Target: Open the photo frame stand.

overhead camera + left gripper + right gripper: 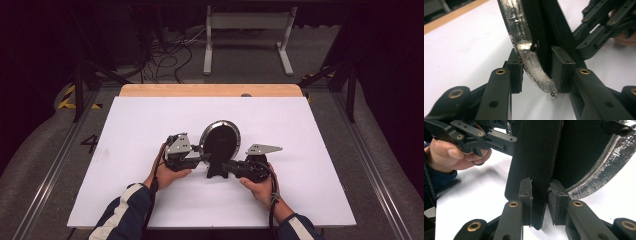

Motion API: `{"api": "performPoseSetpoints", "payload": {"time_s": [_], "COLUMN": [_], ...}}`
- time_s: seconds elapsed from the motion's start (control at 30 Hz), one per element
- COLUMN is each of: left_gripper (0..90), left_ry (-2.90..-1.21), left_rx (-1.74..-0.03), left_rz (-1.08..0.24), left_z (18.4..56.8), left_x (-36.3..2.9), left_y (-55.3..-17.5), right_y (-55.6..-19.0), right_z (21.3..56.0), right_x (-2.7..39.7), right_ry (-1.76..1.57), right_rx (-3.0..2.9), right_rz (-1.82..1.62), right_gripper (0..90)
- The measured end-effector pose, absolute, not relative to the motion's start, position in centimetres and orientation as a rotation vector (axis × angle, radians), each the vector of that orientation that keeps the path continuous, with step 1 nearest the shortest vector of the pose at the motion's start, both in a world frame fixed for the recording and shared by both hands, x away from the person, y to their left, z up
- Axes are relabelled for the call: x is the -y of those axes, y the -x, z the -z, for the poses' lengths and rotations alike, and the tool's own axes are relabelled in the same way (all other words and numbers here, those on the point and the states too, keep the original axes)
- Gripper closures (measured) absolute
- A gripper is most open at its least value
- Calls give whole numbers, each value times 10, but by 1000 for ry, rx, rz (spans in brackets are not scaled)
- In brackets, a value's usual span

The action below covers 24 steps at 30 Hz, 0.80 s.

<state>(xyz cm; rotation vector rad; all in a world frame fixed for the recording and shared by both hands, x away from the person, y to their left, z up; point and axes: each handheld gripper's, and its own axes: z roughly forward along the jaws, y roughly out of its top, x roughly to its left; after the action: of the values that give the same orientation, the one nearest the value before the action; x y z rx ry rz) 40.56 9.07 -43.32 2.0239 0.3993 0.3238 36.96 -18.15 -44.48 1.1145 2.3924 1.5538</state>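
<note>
Operator equipment: black hand-held tongs, dark striped sleeves

Left tongs and right tongs are showing black linked jaws with brass-coloured pivot pins, grey three-cornered top plates and trailing black cables; the person is wearing dark blue sleeves carrying white stripes.

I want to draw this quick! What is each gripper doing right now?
Left gripper: shut on the silver rim of the round picture frame.
Right gripper: shut on the frame's black stand leg.
</note>
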Motion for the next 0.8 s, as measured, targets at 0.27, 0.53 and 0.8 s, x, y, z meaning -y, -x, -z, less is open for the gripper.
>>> {"api": "performPoseSetpoints", "payload": {"time_s": [0.27,0.53,0.8], "left_gripper": [648,635,642], "left_ry": [-2009,-2004,-2020], "left_rx": [-416,-419,-434], "left_rz": [-426,-496,-607], "left_z": [437,439,440], "left_x": [-88,-87,-85], "left_y": [-403,-402,-401], "right_y": [-367,-366,-364], "right_z": [444,442,440], "right_x": [178,179,177], "right_ry": [-1093,-1068,-1037], "right_rx": [-2406,-2416,-2438], "right_rz": [-1525,-1548,-1513], "right_gripper": [776,774,768]}}
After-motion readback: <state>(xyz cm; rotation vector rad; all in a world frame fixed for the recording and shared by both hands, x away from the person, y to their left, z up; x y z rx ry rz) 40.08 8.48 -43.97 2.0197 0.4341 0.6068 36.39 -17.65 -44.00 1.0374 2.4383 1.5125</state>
